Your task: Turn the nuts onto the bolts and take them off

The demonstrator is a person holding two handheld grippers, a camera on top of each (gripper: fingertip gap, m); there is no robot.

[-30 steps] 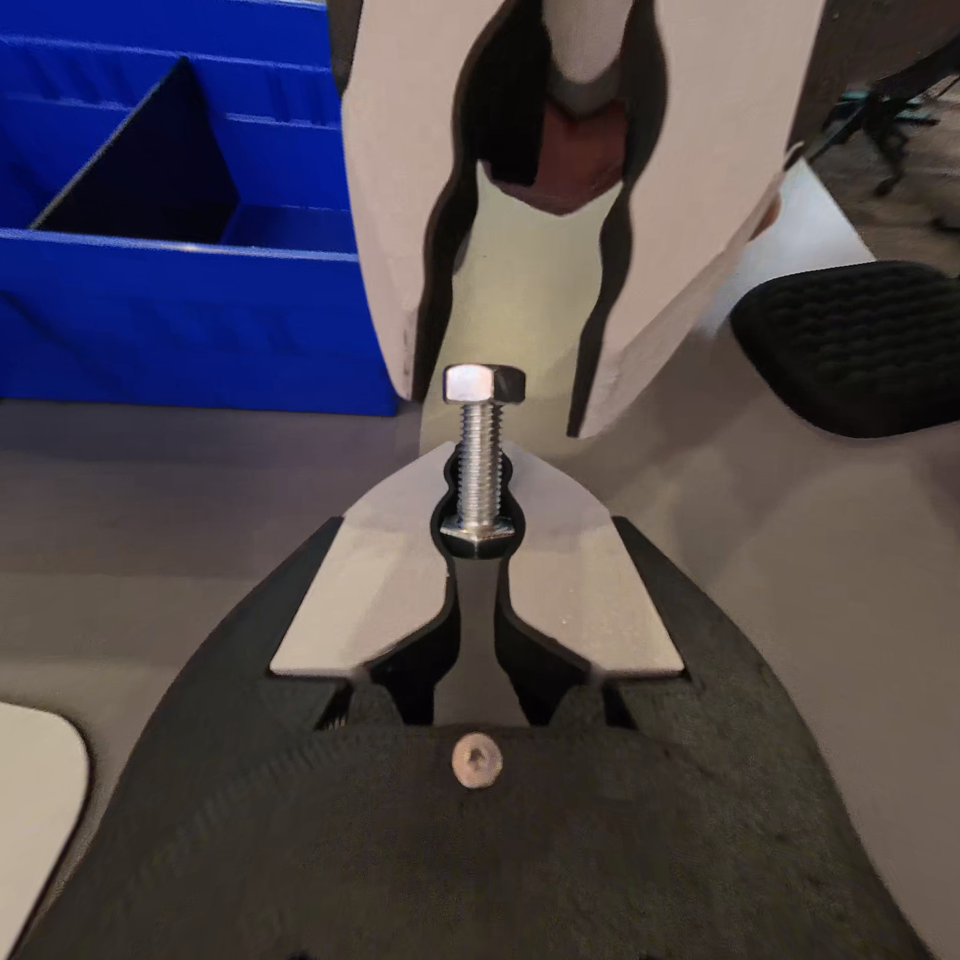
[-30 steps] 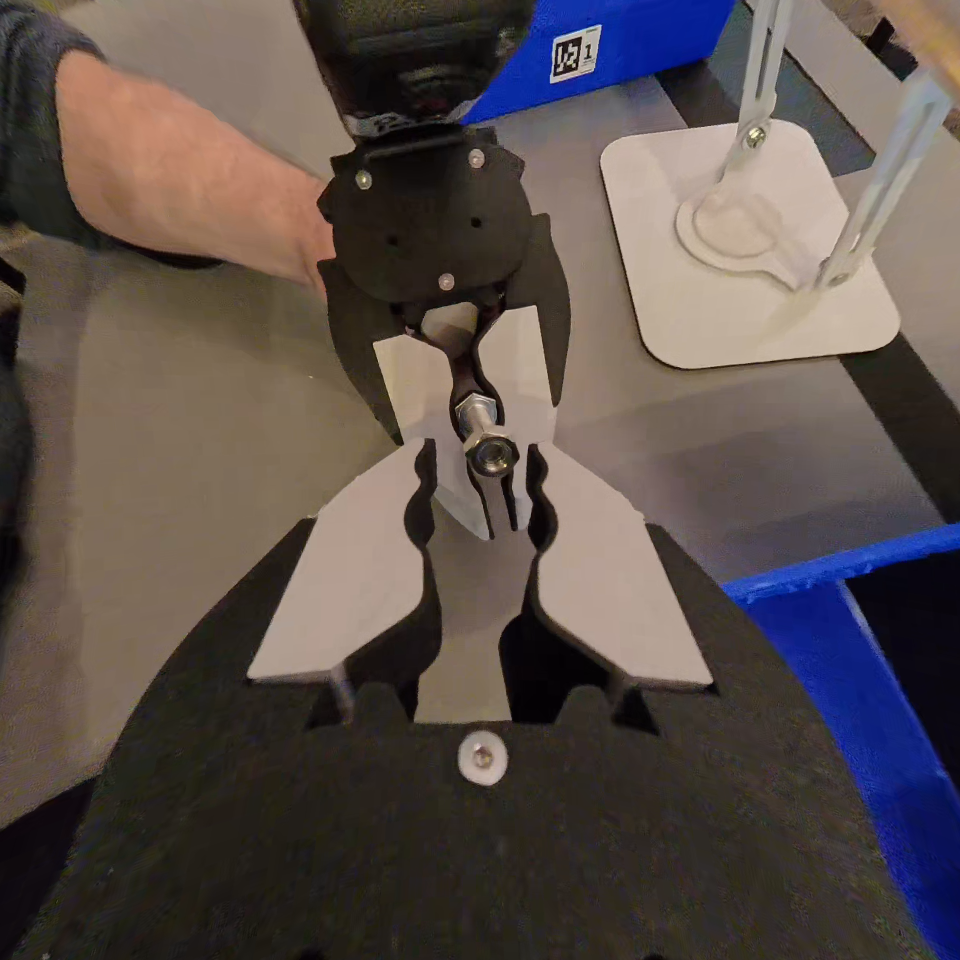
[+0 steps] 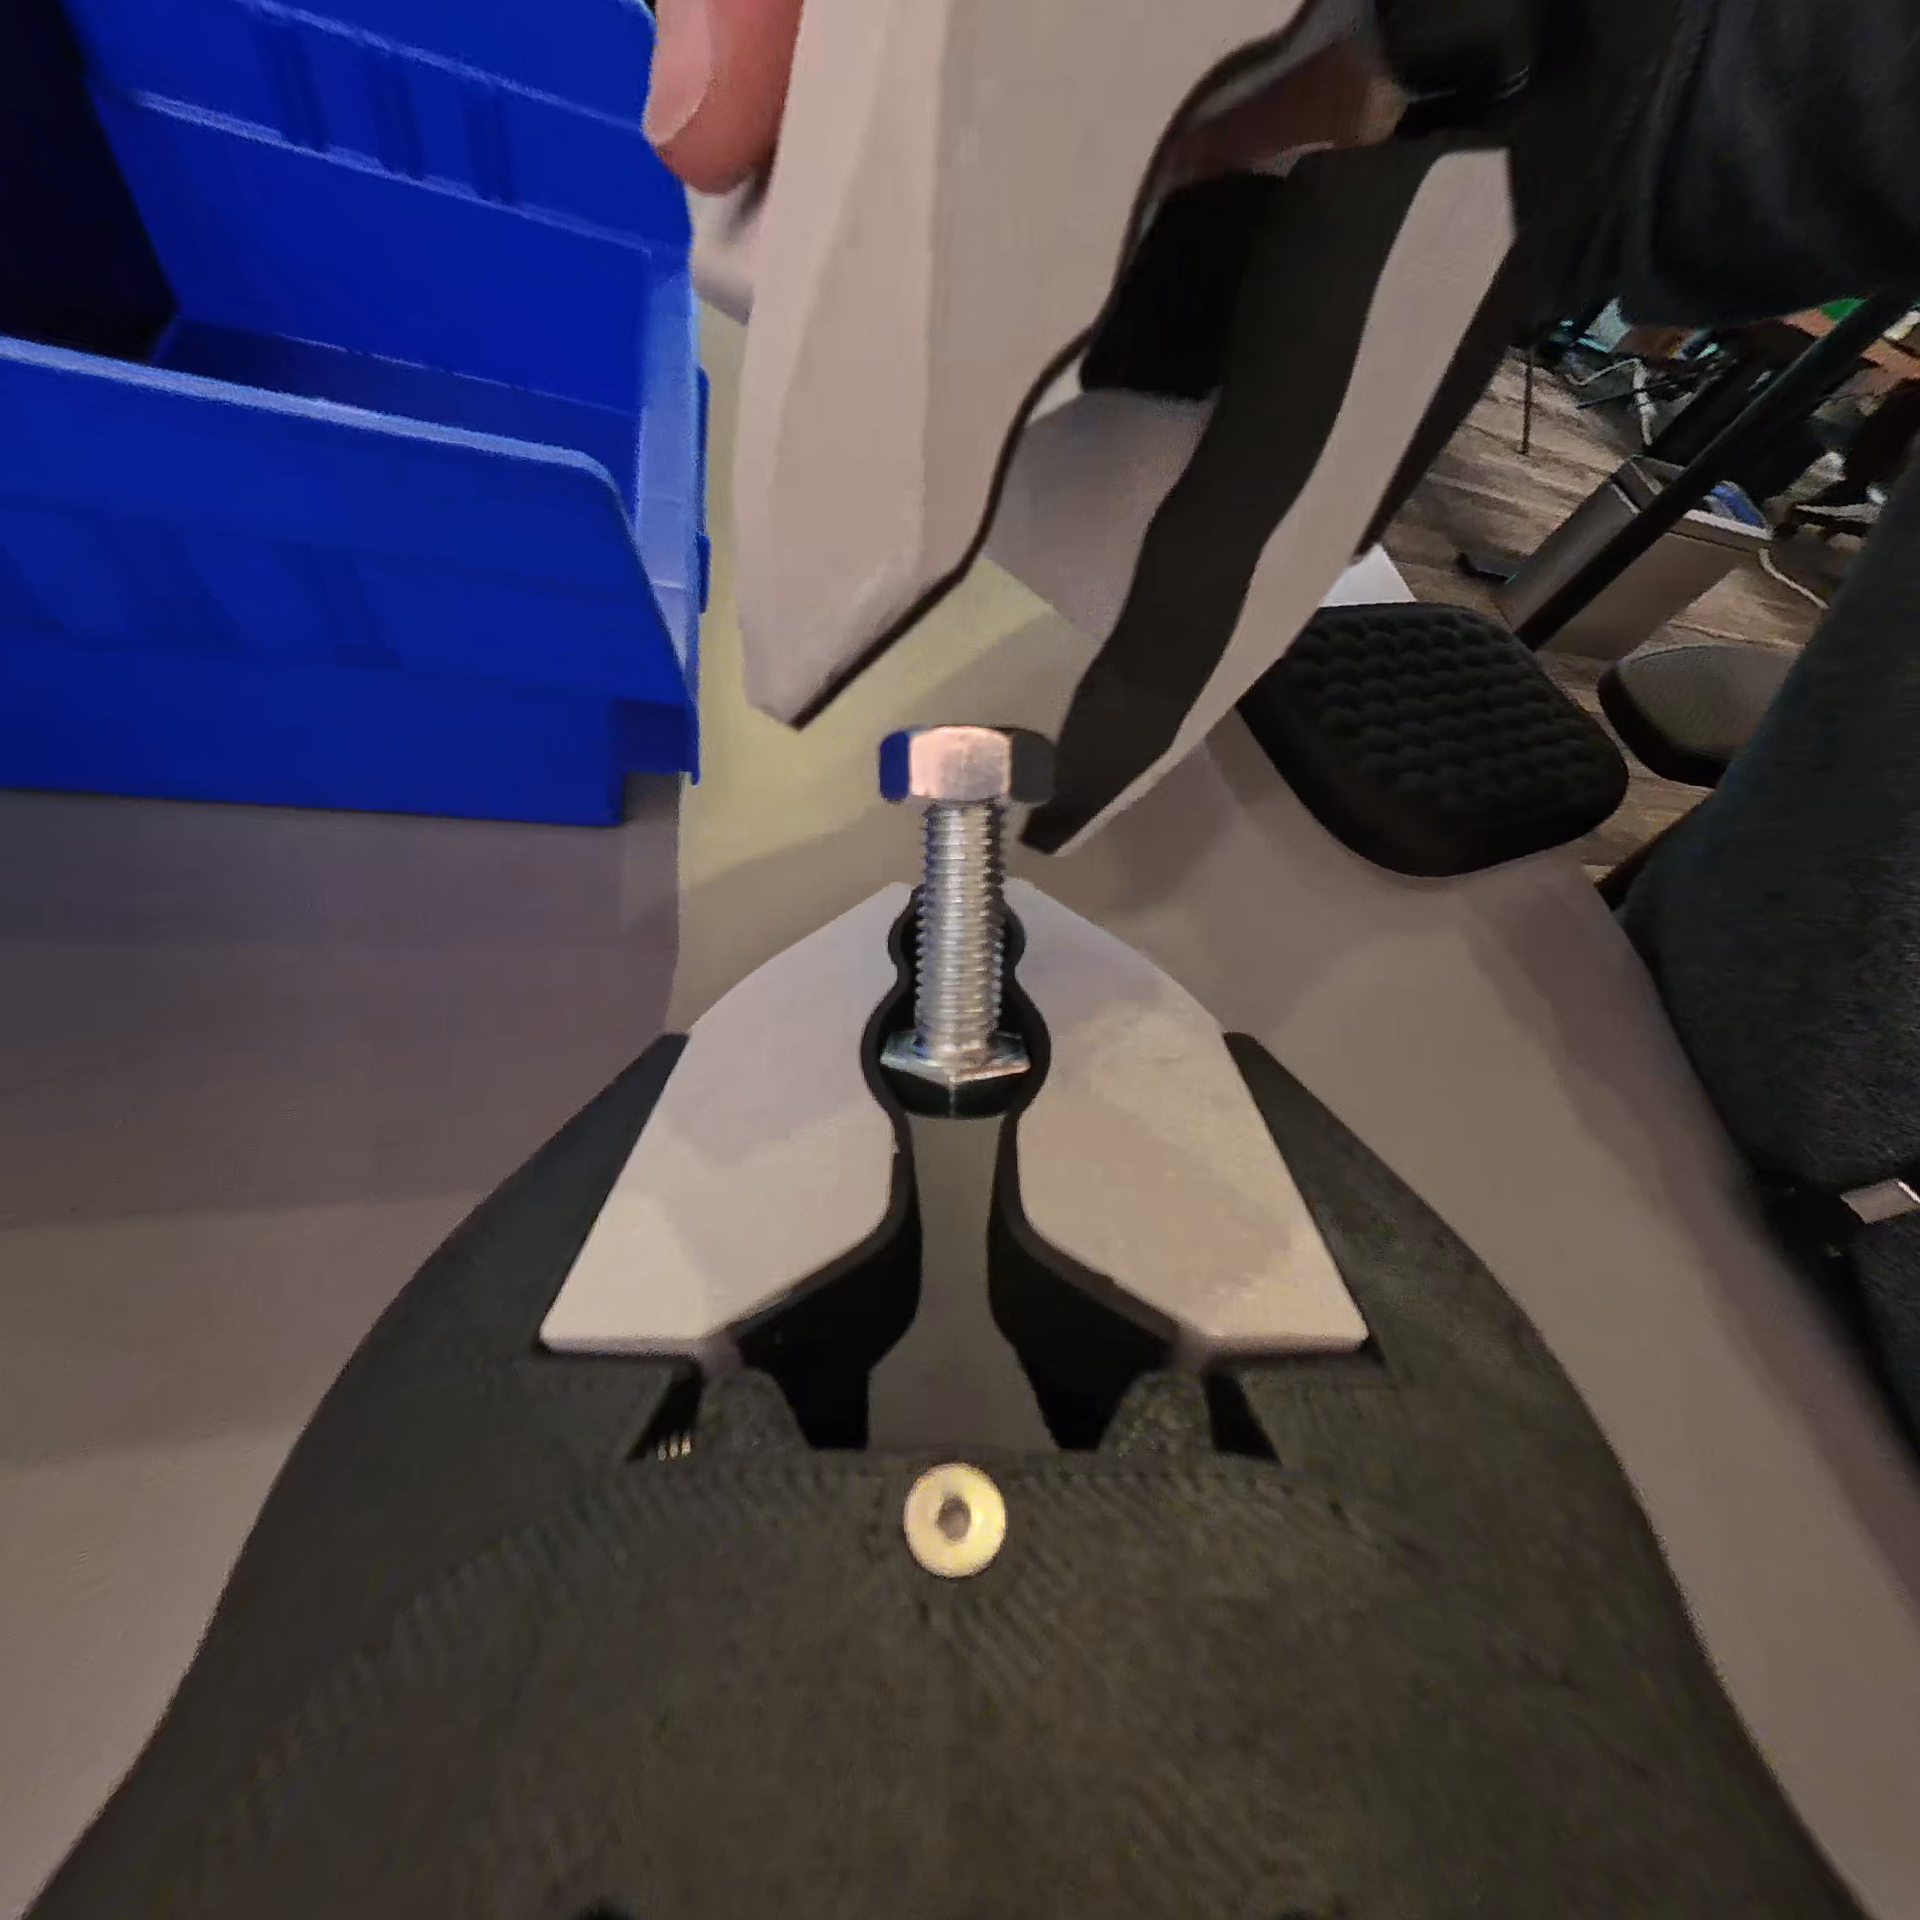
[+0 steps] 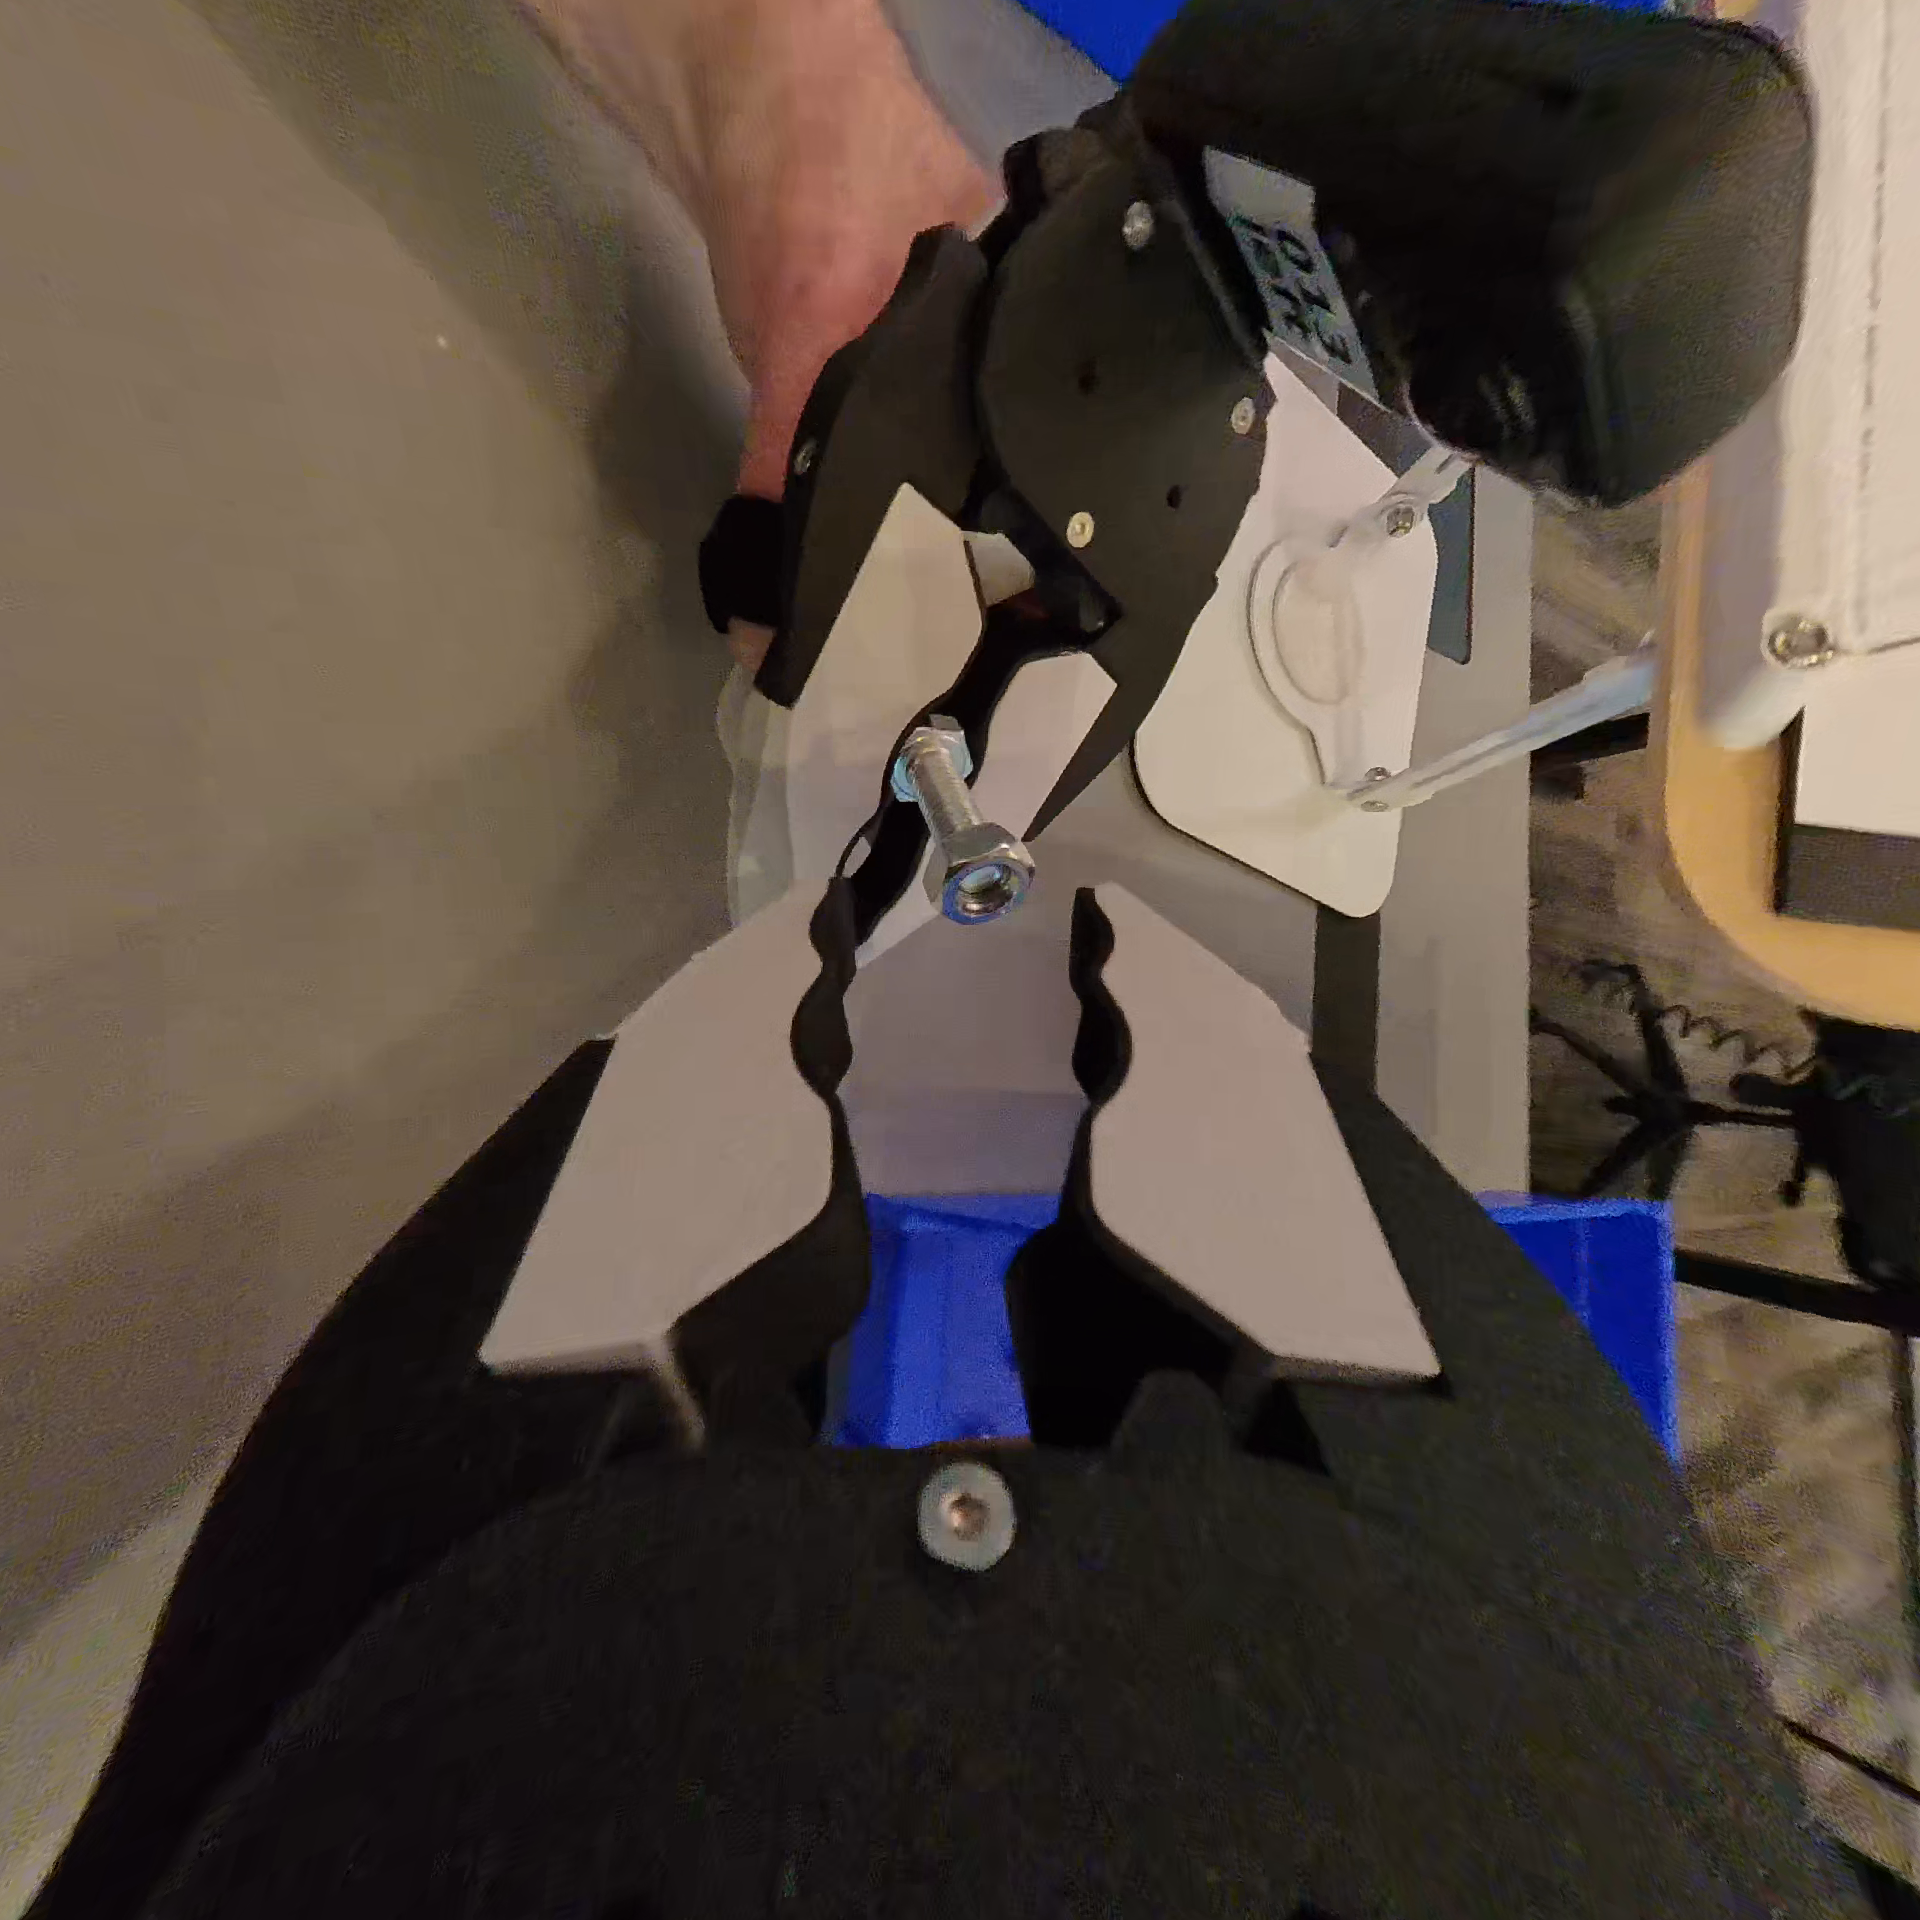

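The left gripper squeezes the bolt so it stays put. The right gripper waits wide open, its fingers beside the nut, ready to twist it.

Bolt end hidden within left claw.

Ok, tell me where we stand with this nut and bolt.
Done: the nut sits threaded on the far tip of the bolt; the rest of the thread is bare. In hand: the left gripper is shut on the bolt's shaft, and the right gripper is open beside the nut, not gripping it. Left: gripping and turning the nut; which way, I cannot tell.
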